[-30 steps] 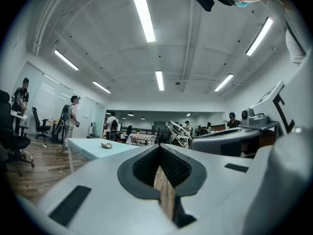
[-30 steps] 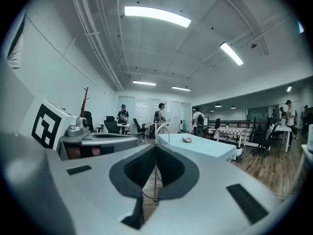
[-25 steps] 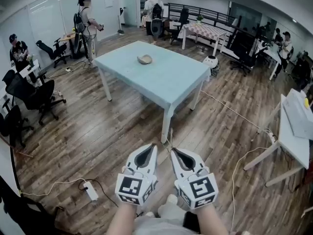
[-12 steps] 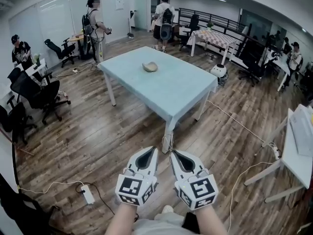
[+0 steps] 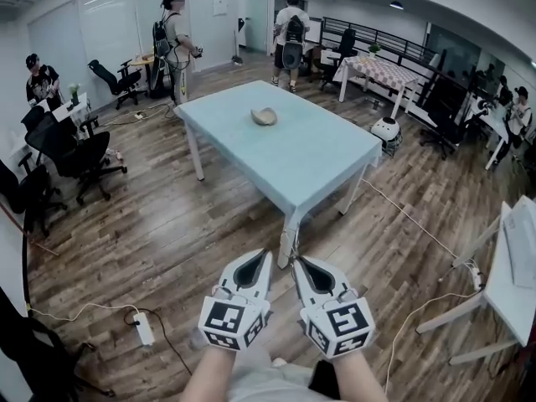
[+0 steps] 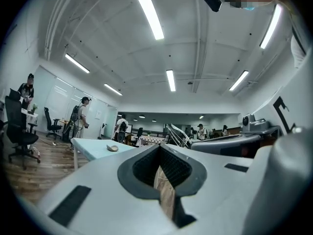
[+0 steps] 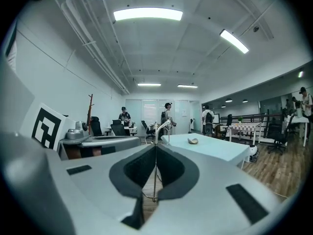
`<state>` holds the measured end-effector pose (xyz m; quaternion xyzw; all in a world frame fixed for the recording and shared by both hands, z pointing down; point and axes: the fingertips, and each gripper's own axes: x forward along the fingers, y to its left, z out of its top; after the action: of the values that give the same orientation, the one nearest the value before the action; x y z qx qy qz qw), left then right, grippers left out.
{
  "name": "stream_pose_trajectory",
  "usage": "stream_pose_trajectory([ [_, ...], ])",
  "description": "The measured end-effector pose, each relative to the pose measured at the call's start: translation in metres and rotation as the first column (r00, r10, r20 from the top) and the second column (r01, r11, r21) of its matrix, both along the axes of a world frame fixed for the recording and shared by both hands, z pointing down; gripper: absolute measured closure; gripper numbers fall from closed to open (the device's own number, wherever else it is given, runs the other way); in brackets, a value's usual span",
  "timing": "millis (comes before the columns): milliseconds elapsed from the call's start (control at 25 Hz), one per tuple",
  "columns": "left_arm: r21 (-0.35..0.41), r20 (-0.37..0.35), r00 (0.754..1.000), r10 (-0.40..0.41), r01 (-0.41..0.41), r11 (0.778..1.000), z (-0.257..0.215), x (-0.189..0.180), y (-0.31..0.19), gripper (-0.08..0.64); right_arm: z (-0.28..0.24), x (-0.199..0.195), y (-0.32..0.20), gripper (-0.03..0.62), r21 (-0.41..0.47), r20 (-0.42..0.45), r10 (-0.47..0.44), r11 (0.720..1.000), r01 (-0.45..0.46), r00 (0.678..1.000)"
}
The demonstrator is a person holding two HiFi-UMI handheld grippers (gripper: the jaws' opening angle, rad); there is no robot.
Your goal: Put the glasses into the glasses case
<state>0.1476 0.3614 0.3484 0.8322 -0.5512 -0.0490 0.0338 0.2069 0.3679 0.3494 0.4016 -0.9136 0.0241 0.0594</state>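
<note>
A small beige object [image 5: 264, 116], likely the glasses case, lies on the far half of a light blue table [image 5: 293, 153]. It is too far off to make out any glasses. Both grippers are held side by side over the wooden floor, short of the table's near corner. The left gripper [image 5: 262, 254] is shut and empty, and so is the right gripper [image 5: 297, 262]. In the left gripper view the beige object [image 6: 113, 148] shows on the table [image 6: 95, 148] beyond the shut left gripper [image 6: 159, 148]. The right gripper view shows the same object [image 7: 193, 141] past the shut right gripper [image 7: 155, 146].
Office chairs [image 5: 71, 153] stand at the left. A power strip [image 5: 144, 329] and cables lie on the floor. A white desk [image 5: 519, 266] is at the right. People stand beyond the table, near a checkered table [image 5: 377, 57]. A white round device [image 5: 387, 130] sits by the table's right corner.
The table has come closer and sits lower in the head view. Both grippers stay shut and side by side.
</note>
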Motion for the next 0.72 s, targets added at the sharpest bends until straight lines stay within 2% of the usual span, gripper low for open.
stream_pose_trajectory([
  [320,0.000,0.001,1.000,-0.020,0.020,1.000,0.002,-0.002,-0.026,0.552,0.004,-0.005,-0.025,0.581,-0.003,0.003,-0.037,0.999,0.037,0.999],
  [720,0.006,-0.008,1.000,-0.014,0.014,1.000,-0.003,-0.016,-0.088,0.552,0.007,-0.020,-0.086,0.581,-0.034,0.017,-0.018,0.999,0.018,1.000],
])
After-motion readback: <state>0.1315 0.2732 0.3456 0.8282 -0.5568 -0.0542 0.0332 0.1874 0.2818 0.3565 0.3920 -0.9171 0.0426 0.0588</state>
